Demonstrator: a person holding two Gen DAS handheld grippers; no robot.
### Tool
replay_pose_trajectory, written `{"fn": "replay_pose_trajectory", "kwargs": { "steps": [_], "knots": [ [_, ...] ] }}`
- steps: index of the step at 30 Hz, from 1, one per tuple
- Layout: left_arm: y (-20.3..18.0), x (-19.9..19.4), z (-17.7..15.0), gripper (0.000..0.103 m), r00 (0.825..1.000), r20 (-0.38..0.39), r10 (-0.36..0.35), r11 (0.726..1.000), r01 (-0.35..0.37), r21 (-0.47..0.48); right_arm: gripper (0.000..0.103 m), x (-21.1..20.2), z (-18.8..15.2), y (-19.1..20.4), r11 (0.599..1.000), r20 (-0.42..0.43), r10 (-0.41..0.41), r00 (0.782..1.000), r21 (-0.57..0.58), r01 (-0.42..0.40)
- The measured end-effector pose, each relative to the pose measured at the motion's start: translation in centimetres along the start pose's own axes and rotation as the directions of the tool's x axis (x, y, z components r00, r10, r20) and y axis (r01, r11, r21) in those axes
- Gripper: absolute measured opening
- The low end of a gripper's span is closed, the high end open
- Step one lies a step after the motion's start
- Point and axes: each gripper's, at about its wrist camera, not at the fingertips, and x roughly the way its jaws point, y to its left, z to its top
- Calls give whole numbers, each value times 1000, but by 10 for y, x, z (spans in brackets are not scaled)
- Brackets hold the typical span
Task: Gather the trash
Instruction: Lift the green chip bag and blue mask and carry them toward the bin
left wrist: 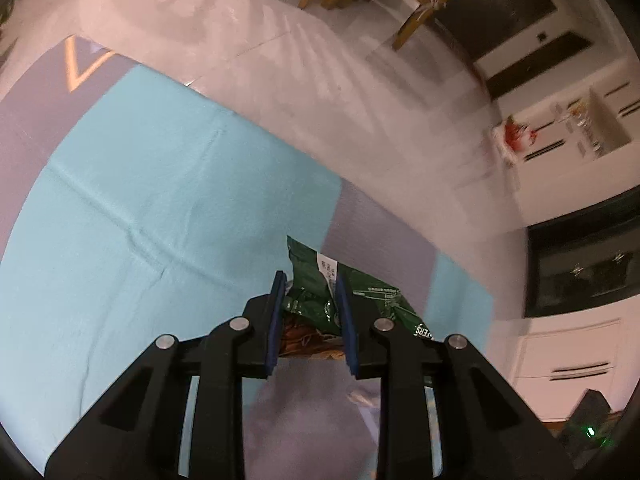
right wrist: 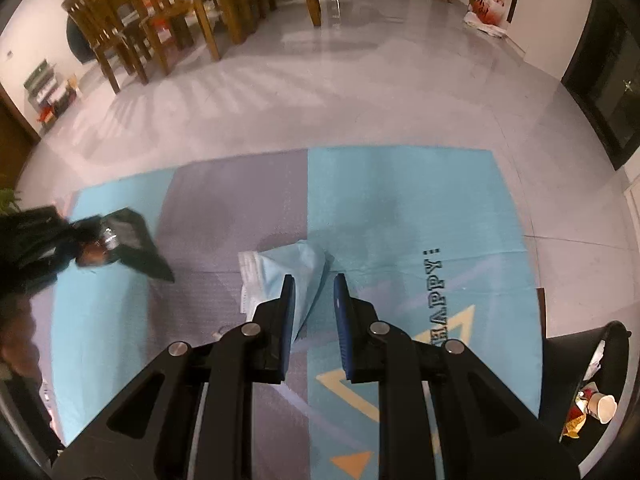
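A crumpled green snack bag [left wrist: 362, 300] sits between the blue pads of my left gripper [left wrist: 310, 284], which is shut on it above the blue and grey floor mat [left wrist: 140, 220]. In the right wrist view the same bag [right wrist: 128, 236] looks dark and blurred at the far left, hanging off the mat in the left gripper [right wrist: 90, 240]. My right gripper [right wrist: 314, 280] is shut on a light blue face mask [right wrist: 288, 262]. The mask's folded body hangs from the jaws, with its shadow on the mat [right wrist: 400, 208].
A black bin [right wrist: 614, 340] at the lower right holds a paper cup [right wrist: 604, 408] and wrappers. Wooden dining chairs [right wrist: 160, 28] stand at the back left on the glossy tile floor. A red and white bag [right wrist: 488, 8] lies by white cabinets at the back right.
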Motion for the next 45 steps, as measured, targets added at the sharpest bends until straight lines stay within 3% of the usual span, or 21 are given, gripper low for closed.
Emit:
{"fn": "replay_pose_trajectory", "kwargs": {
  "steps": [7, 11, 14, 15, 17, 18, 19, 22, 27, 29, 31, 33, 34, 39, 45],
  "knots": [
    [10, -60, -46, 27, 997, 67, -23, 1000, 23, -4, 20, -42, -16, -14, 1000, 99, 1, 995, 27, -4],
    [10, -86, -66, 27, 993, 115, -26, 1000, 24, 19, 20, -50, -34, -24, 999, 96, 8, 995, 36, -12],
    [7, -107, -74, 27, 988, 137, -69, 997, 65, 34, 21, -48, -38, -25, 999, 87, 38, 995, 24, -40],
    [6, -111, -77, 27, 987, 142, -75, 997, 70, 44, 24, -44, -37, -26, 998, 83, 53, 995, 41, -56],
    [5, -119, -86, 27, 986, 154, -56, 996, 45, 73, 45, -31, -32, -30, 990, 62, 94, 994, 104, -100],
    [6, -119, -88, 27, 987, 158, -37, 997, 25, 79, 66, -24, -28, -32, 983, 56, 114, 992, 140, -121],
    [6, -119, -90, 27, 987, 159, -20, 996, 7, 85, 71, -21, -26, -33, 977, 56, 129, 990, 162, -136],
    [10, -115, -91, 27, 989, 145, -9, 996, -4, 93, 71, 2, -13, -26, 969, 45, 169, 985, 178, -174],
    [10, -110, -89, 27, 989, 149, 14, 993, -32, 118, 71, 43, -8, 5, 986, -6, 113, 994, 121, -111],
    [8, -109, -90, 27, 988, 151, 21, 990, -41, 134, 65, 60, -9, 17, 989, -39, 100, 994, 109, -95],
    [6, -109, -93, 27, 988, 155, 23, 988, -46, 150, 50, 71, -12, 25, 995, -73, 66, 995, 79, -60],
    [2, -110, -95, 27, 986, 163, 21, 985, -48, 164, 22, 74, -15, 30, 999, -91, 0, 996, 44, 4],
    [-3, -111, -97, 27, 985, 171, 16, 983, -47, 177, 15, 72, -16, 29, 999, -86, 2, 996, 38, 1],
    [-37, -114, -114, 27, 983, 181, -40, 963, -10, 268, 13, 17, -22, 7, 1000, 12, 7, 1000, 31, -7],
    [-101, -110, -153, 27, 980, 152, -129, 915, 58, 400, 13, -84, -38, -77, 993, 171, -46, 984, 117, 26]
  ]
}}
